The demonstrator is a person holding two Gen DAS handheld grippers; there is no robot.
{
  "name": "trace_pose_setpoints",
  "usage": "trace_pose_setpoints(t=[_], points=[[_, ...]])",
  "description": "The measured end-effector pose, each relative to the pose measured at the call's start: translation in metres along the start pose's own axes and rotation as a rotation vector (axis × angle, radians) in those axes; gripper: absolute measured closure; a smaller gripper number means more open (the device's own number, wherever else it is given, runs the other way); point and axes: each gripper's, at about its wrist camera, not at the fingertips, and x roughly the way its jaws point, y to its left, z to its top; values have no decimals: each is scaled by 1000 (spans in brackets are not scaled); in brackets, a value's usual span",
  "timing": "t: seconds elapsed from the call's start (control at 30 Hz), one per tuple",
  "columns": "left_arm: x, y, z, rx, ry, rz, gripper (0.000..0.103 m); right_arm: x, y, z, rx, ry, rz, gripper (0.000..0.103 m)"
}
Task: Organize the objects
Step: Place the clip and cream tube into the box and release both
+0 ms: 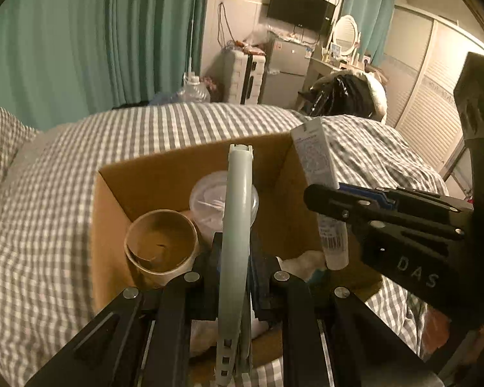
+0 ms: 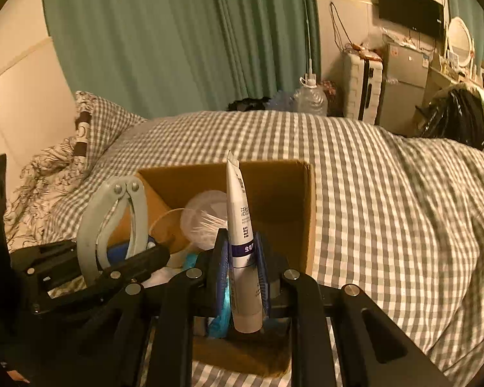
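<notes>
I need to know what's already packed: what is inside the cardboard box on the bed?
Inside the cardboard box: a brown paper cup, a clear plastic lid, and white and blue items I cannot identify. The bottom is mostly hidden.

At frame centre the right gripper (image 2: 242,277) clamps a white tube (image 2: 242,245) upright over an open cardboard box (image 2: 284,193) on the checked bed (image 2: 387,193); at lower left the left gripper (image 2: 119,267) grips grey-green pliers-like handles (image 2: 93,219).
</notes>
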Motion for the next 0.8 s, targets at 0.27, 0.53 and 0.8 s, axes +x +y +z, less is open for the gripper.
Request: trace_pose_setpoints(t=[0.27, 0.53, 0.8], points=[[-1, 8, 7, -15, -50, 29, 36, 2, -9, 2, 19, -14, 12, 73], [-69, 1, 25, -17, -180, 53, 16, -67, -8, 16, 23, -128, -37, 43], [-166, -22, 37, -1, -348, 72, 0, -173, 8, 27, 10, -294, -84, 21]])
